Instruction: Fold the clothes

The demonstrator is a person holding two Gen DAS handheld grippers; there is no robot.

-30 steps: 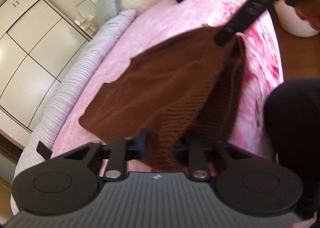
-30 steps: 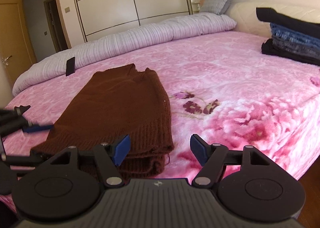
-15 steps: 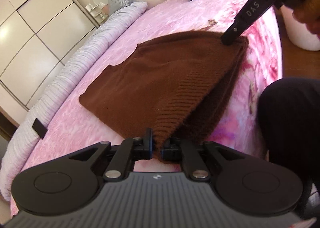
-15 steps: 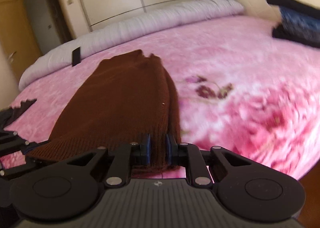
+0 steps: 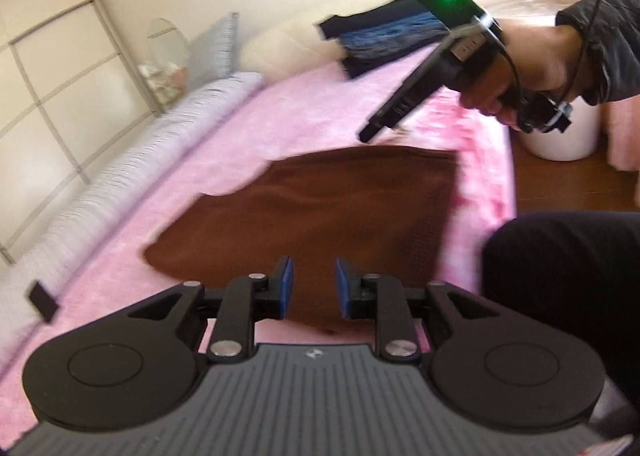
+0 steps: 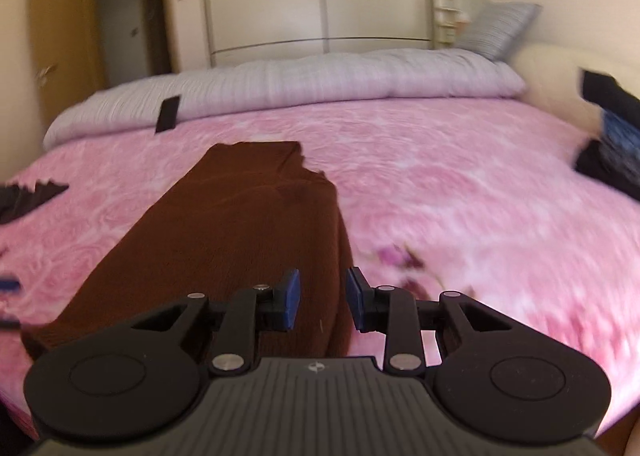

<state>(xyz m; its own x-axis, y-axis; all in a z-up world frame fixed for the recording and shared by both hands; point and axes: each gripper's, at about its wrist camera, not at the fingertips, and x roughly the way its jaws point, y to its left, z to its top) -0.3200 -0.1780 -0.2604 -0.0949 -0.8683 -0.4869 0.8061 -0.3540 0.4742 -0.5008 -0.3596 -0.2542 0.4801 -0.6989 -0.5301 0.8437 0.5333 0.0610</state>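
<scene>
A brown knitted sweater lies folded and flat on the pink bedspread. My left gripper hangs open just above its near edge, nothing between the blue pads. In the right wrist view the same sweater stretches away from me, and my right gripper is open over its near right corner, holding nothing. The left wrist view shows the right gripper from outside, raised above the sweater's far corner in a person's hand.
A stack of dark and blue folded clothes sits at the head of the bed. A grey striped duvet roll runs along the far side, with a small black item on it. A white bin stands on the wooden floor.
Both grippers were shut on the sweater's edge half a second ago. Now both have let go, opened and lifted, and the sweater lies flat on the bed.
</scene>
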